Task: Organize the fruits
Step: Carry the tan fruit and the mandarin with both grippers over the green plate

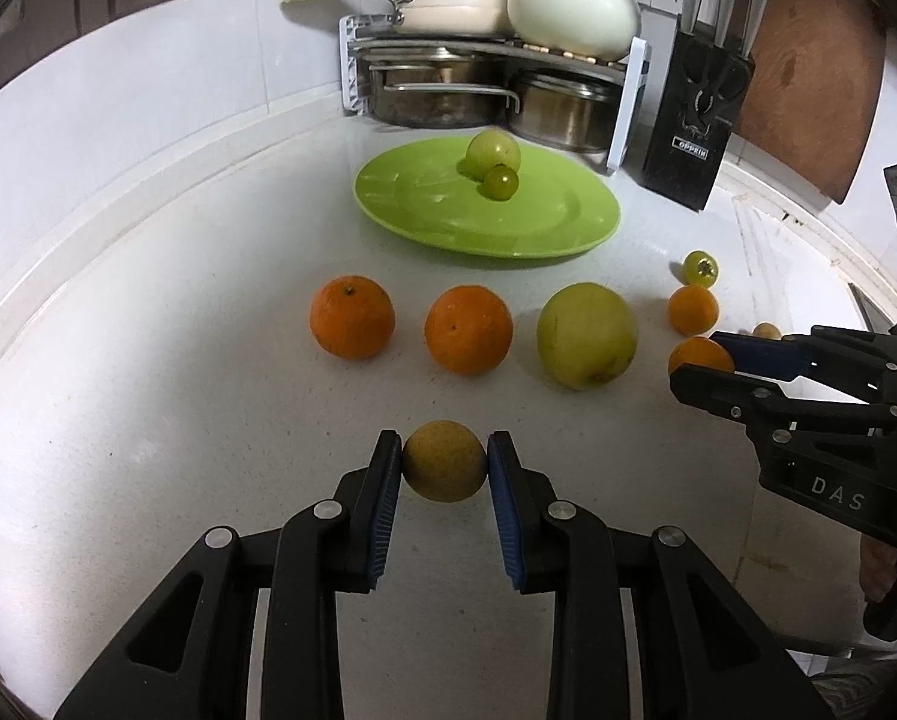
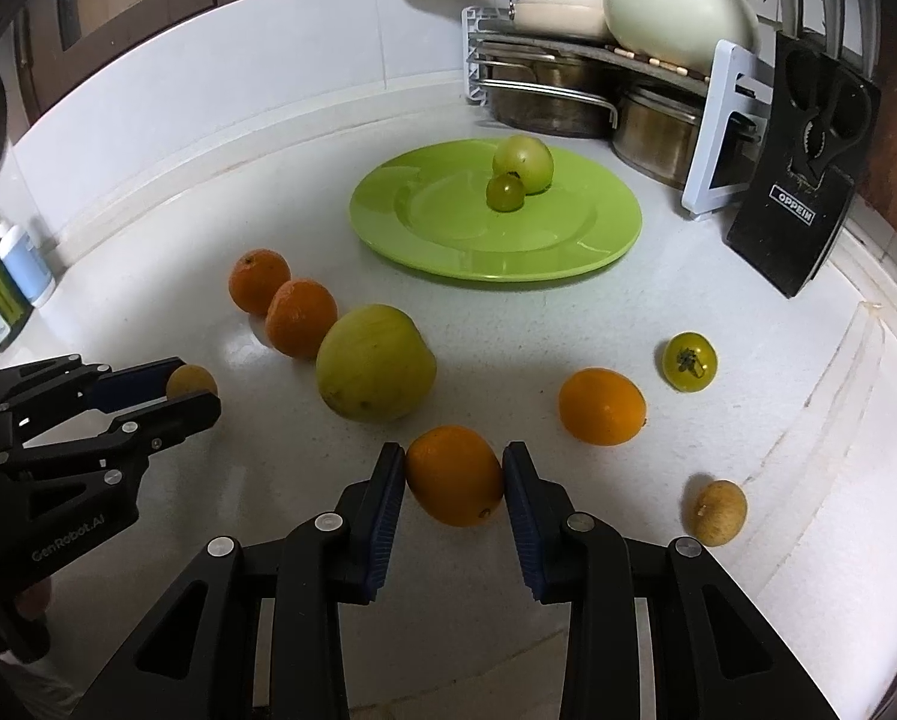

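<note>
On a white counter (image 1: 148,420), the left gripper (image 1: 444,461) clamps a small tan fruit (image 1: 444,461); the right gripper (image 2: 454,474) clamps a small orange (image 2: 454,474). Between them and the green plate (image 1: 424,222), which holds two green fruits, stands a row of two oranges and a pear (image 1: 586,335).

the left gripper (image 1: 444,461) is pinching a small brownish-yellow fruit (image 1: 444,459) between its blue pads (image 1: 386,504) on the white counter (image 1: 148,420). beyond it two oranges (image 1: 352,316) and a yellow-green apple (image 1: 586,335) are sitting in a row. the right gripper (image 1: 703,354) is closing on a small orange fruit (image 1: 697,354). two green fruits (image 1: 493,151) are lying on the green plate (image 1: 436,210).
</note>
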{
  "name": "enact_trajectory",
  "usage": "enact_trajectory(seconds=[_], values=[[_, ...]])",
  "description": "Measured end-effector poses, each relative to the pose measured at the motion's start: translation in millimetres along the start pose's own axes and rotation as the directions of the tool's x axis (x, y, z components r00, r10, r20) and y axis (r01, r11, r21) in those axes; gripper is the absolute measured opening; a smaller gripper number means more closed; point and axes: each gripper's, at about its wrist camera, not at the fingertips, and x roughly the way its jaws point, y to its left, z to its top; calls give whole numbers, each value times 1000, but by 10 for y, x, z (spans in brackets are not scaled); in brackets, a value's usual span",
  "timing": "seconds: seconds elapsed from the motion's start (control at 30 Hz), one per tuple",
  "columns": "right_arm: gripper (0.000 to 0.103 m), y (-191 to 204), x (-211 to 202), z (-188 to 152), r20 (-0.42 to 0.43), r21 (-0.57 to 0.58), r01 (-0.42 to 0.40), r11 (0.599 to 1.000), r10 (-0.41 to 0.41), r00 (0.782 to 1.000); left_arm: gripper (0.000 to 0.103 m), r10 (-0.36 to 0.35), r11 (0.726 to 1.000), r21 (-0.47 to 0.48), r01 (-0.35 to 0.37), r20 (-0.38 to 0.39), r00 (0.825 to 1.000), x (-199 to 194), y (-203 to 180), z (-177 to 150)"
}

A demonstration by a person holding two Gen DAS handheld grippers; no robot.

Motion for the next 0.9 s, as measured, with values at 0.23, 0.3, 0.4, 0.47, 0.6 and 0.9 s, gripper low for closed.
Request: enact_trajectory(seconds=[0.23,0.3,0.4,0.47,0.6,0.9], values=[[35,-20,-174,43,42,1,6,1000,-6,999,30,-5,1000,11,4,38,999,-134,-58,52],[35,-32,-213,65,52,5,3,1000,-3,999,30,-6,1000,11,6,48,999,-163,-69,69],[35,-50,-275,110,71,11,7,1000,-8,997,30,-10,1000,14,9,66,998,-201,-85,111],[35,-63,-313,147,87,12,11,1000,-12,996,30,-7,1000,20,6,79,997,-222,-93,150],[35,-92,-353,251,111,19,12,1000,-14,994,30,-18,1000,22,16,103,994,-239,-90,267],[35,-154,-421,552,173,27,-5,1000,0,985,30,-33,998,50,25,165,986,-245,-155,639]])
